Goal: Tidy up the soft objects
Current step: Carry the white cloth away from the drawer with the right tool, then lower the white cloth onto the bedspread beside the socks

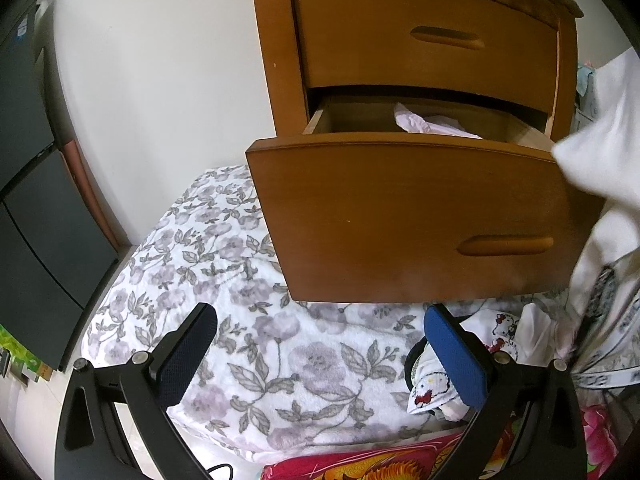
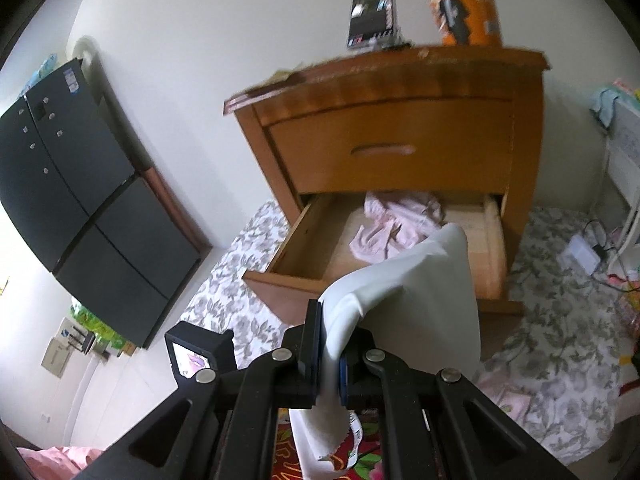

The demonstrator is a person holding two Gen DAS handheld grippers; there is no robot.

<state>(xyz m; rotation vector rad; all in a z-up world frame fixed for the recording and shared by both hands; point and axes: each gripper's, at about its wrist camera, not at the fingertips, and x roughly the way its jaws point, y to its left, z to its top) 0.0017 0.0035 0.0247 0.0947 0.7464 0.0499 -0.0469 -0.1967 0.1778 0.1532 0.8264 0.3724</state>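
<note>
My right gripper (image 2: pixel 330 354) is shut on a white garment (image 2: pixel 416 300), which bulges up in front of the open lower drawer (image 2: pixel 296 236) of a wooden nightstand (image 2: pixel 392 152). A pale pink garment (image 2: pixel 396 224) lies crumpled inside that drawer. In the left wrist view the same white garment (image 1: pixel 600 152) hangs at the right edge beside the drawer front (image 1: pixel 420 216), and the pink garment (image 1: pixel 432 122) shows over the drawer rim. My left gripper (image 1: pixel 320 344) stands open above the floral blanket (image 1: pixel 240 280), nothing between its fingers. Small cartoon-print clothes (image 1: pixel 436 384) lie by its right finger (image 1: pixel 456 352).
A dark fridge (image 2: pixel 80 208) stands at the left against the wall. An orange cup (image 2: pixel 460 8) and a small dark box (image 2: pixel 370 14) sit on the nightstand top. A white charger with cables (image 2: pixel 580 256) lies on the blanket at the right. A red patterned cloth (image 1: pixel 380 460) lies nearest.
</note>
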